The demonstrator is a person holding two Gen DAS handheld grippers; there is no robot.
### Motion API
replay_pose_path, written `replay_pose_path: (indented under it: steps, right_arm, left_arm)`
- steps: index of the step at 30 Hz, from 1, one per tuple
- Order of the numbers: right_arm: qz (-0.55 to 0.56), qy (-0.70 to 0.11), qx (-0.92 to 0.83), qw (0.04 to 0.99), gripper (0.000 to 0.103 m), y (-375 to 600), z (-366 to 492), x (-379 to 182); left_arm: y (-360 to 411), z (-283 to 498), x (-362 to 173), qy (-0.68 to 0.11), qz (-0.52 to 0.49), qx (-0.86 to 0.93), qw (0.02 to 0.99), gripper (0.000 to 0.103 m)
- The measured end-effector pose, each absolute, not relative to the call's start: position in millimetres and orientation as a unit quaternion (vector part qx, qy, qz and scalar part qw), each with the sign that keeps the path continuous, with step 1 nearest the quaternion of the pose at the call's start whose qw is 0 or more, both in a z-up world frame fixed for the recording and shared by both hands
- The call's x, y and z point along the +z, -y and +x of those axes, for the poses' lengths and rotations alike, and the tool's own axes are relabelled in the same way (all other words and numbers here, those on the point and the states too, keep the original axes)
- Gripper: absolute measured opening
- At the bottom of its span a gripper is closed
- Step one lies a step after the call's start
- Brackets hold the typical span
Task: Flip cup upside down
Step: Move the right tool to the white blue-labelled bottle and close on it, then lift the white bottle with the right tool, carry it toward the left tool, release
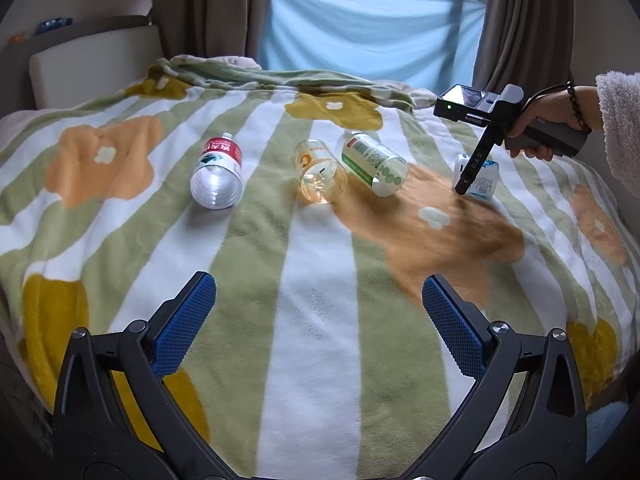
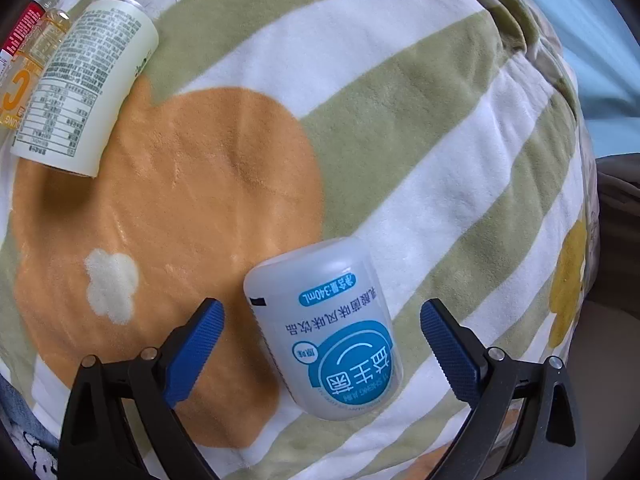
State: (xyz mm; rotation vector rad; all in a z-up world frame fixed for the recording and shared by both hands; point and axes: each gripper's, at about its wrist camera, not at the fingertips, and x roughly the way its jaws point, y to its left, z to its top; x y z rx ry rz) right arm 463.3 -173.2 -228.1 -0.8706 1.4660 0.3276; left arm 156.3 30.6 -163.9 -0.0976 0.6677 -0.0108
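Right hand-held gripper (image 2: 322, 334) gapes wide around white cup (image 2: 324, 332), gripping nothing; green-label bottle (image 2: 84, 92) lies well apart

— Which cup do we see? (image 2: 324, 332)
— The white translucent one with a blue round label, printed characters inverted.
— Its pose?
— We see it on the bed's blanket, closed end at 11 o'clock, tilted; whether it lies or stands inverted we cannot tell.
— In the left wrist view?
— At 2 o'clock.

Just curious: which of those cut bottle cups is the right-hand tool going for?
The white one with the blue round label, sitting between the open right tool; the red, orange and green-labelled ones lie farther left.
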Motion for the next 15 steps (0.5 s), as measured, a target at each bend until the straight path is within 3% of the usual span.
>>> replay_pose_path:
  steps: [1,3,4,6,15]
  right_arm:
    - [-0.384,-0.646,0.146,0.643,0.097,173.3,463.5,-229.9]
    - [-0.382,-0.651,0.149,0.638,0.085,175.7,467.3,-232.3]
    - [-0.378,-0.656,0.151,0.635,0.074,177.5,469.2,-232.8]
    - [-0.37,-0.663,0.149,0.634,0.066,181.1,470.4,-231.5]
    - [-0.303,-0.656,0.162,0.671,0.062,189.1,451.6,-187.5]
  left_arm:
    - [-34.3,156.9,-165.5,-0.329,-0.056,-0.006,0.943,0.103]
    - [-41.1,158.1,-168.7,-0.334,-0.074,-0.008,0.94,0.103]
    - [-44.8,158.7,-169.9,-0.336,-0.083,-0.009,0.938,0.103]
    - [-49.1,158.5,-170.8,-0.336,-0.094,-0.009,0.937,0.103]
    - [-51.1,151.8,-164.9,-0.33,-0.092,-0.008,0.94,0.103]
